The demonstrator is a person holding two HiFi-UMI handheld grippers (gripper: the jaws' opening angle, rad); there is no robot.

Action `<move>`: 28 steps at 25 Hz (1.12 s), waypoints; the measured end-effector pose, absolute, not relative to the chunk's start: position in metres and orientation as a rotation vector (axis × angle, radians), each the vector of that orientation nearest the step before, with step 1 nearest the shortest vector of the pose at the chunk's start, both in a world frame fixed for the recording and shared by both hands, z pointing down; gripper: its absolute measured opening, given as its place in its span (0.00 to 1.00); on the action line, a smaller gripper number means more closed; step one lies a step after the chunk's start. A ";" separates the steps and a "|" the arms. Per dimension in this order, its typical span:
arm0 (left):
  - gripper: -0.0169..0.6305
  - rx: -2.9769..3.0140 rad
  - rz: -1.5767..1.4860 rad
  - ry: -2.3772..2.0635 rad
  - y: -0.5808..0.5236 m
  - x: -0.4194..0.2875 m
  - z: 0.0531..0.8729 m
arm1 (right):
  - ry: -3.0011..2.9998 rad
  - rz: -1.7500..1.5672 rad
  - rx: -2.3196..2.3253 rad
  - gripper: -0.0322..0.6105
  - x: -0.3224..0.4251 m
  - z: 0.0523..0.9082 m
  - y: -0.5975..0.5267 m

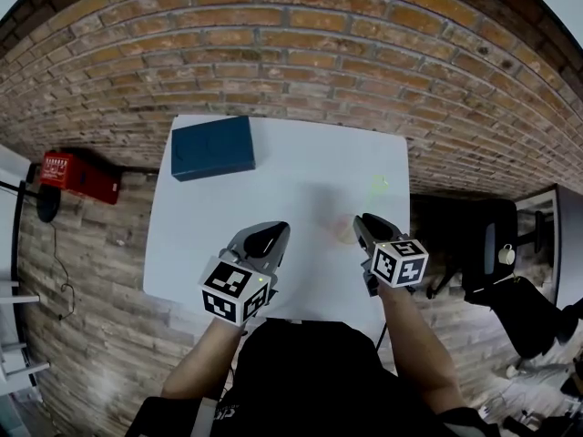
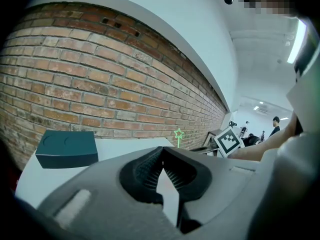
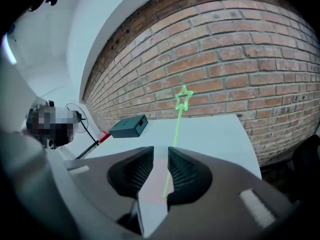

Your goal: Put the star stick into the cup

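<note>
Right gripper fingers: the right gripper (image 3: 160, 153) has its two jaws parted with a clear gap between the ribbed pads. Neither pad presses on anything.
Between those jaws: the thin green stem of the star stick (image 3: 176, 126) runs through the gap, close along the inner edge of the right-hand pad. Whether it brushes that pad cannot be told.
Left gripper fingers: the left gripper (image 2: 161, 154) has its jaw tips drawn together with nothing between them.
Star stick, axis: its long axis is close to upright, with a slight lean. The lower end is down between the right jaws and the star outline is at the top end. In the right gripper view the top tips a little to the right, against the brick wall (image 3: 235, 59).
Star stick, place: its foot sits in the cup (image 1: 345, 231), a pale, see-through pinkish thing just ahead of the right gripper (image 1: 363, 222). The star (image 1: 378, 187) rises beyond it.
Cup, place: on the white table (image 1: 301, 153), right of its middle. It is faint in the head view.
Left gripper, place: over the near part of the table, left of the cup and apart from it (image 1: 271, 232).
Further out: a dark teal box (image 1: 212, 147) lies at the table's far left corner, well apart from both grippers.
</note>
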State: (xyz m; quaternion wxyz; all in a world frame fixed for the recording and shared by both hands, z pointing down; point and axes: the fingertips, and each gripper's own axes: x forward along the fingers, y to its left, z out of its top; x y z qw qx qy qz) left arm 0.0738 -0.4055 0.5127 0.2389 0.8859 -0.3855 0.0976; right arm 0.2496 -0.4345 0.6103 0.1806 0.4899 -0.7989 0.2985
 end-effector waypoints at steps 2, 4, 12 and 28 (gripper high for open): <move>0.04 2.428 0.267 -1.052 -0.404 0.072 0.513 | -2.247 0.854 1.392 0.20 0.250 0.611 -0.433; 0.04 2.431 0.264 -1.047 -0.403 0.071 0.512 | -2.237 0.864 1.405 0.21 0.252 0.612 -0.432; 0.04 2.455 0.265 -1.016 -0.398 0.065 0.509 | -2.225 0.872 1.485 0.23 0.256 0.602 -0.427; 0.04 2.576 0.220 -0.885 -0.361 0.053 0.483 | -2.290 0.768 1.688 0.25 0.247 0.530 -0.346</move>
